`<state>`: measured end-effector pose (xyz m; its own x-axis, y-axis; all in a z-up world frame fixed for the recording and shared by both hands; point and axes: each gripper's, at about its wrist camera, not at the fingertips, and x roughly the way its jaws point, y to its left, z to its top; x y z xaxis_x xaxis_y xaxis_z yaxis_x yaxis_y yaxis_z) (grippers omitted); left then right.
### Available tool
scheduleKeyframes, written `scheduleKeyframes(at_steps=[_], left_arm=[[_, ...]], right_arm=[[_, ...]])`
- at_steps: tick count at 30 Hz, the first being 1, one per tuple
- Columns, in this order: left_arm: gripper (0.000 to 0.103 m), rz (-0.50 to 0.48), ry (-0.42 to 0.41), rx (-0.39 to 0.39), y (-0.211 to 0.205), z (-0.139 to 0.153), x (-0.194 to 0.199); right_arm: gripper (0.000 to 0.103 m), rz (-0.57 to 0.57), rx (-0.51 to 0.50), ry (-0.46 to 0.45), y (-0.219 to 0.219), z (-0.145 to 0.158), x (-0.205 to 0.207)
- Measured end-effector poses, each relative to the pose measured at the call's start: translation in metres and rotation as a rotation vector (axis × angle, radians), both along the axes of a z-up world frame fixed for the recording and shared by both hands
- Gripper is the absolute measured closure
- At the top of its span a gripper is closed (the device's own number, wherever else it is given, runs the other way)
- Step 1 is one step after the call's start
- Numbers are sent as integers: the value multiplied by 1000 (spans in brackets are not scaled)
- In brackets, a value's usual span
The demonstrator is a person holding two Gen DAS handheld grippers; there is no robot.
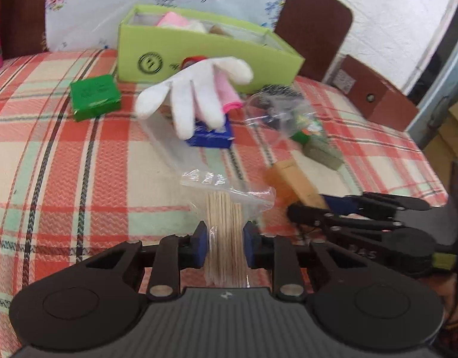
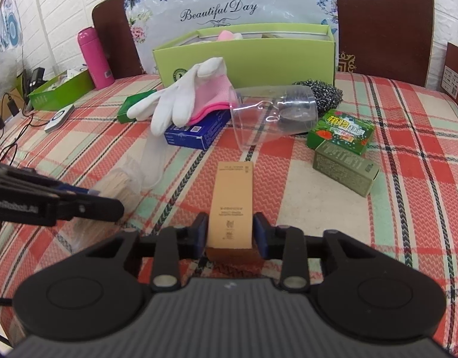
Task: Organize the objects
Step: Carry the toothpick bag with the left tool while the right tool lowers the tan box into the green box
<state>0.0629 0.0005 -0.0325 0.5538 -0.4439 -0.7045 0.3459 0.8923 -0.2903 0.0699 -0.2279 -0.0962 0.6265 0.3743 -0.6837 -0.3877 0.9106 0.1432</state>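
Note:
My left gripper is shut on a clear bag of wooden sticks, held above the plaid tablecloth. My right gripper is shut on a tan cardboard box; it also shows in the left wrist view. A lime-green open box stands at the back with pink and white items inside. A white and pink glove lies over a blue box.
A clear plastic cup lies on its side before a steel scourer. Two green packets and an olive box lie right. A green box, pink bottle, cables and chairs surround.

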Motion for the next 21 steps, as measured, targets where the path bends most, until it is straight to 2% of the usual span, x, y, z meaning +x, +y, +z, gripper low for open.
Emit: scheduleKeyframes(at_steps=[4, 12, 16, 21], left_arm=[[78, -10, -83, -19, 0, 28, -3], [78, -10, -242, -77, -1, 87, 24], [78, 7, -302, -80, -7, 108, 46], [78, 62, -329, -77, -12, 124, 90]], right_arm=[[74, 24, 62, -6, -6, 13, -6], [74, 25, 141, -164, -19, 70, 5], [74, 9, 131, -231, -21, 93, 26], [74, -9, 94, -309, -17, 114, 62]])
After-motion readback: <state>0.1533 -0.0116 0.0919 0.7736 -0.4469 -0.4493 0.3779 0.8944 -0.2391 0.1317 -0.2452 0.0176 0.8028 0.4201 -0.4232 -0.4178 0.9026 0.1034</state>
